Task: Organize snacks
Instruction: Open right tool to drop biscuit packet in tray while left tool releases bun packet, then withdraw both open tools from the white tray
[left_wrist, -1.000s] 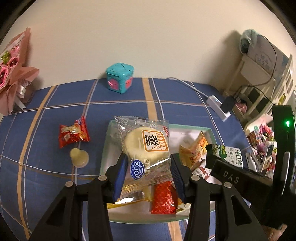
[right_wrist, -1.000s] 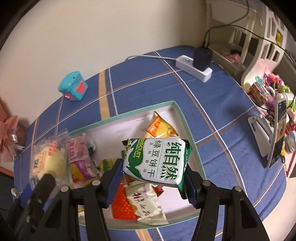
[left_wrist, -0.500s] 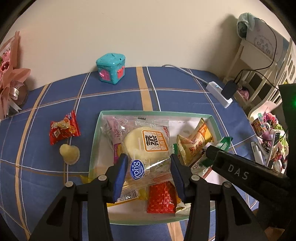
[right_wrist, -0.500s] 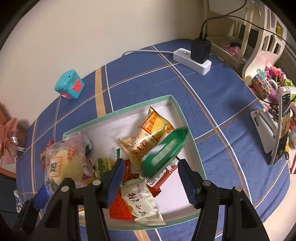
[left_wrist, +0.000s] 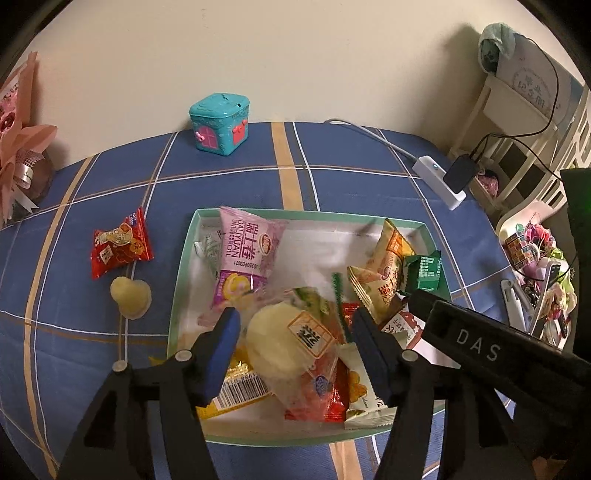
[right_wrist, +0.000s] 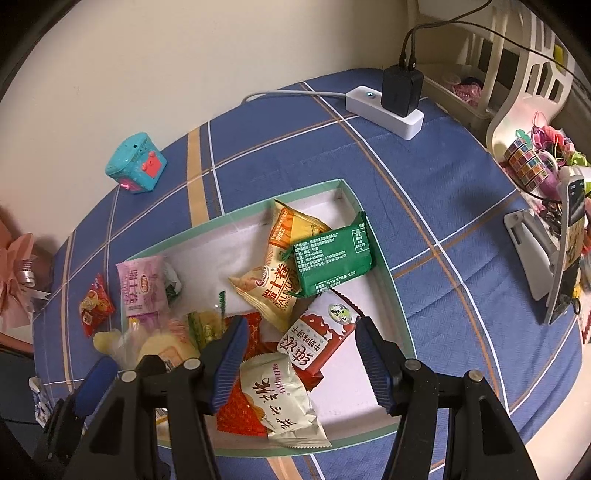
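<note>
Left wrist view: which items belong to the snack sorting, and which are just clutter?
Job:
tray
bun packet
pink packet
green biscuit packet
red snack packet, outside the tray
pale candy, outside the tray

Clutter:
teal toy box
power strip
pink bouquet

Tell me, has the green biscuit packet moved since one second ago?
Yes. The green biscuit packet left the right gripper and now lies in the tray, against its right wall.
</note>
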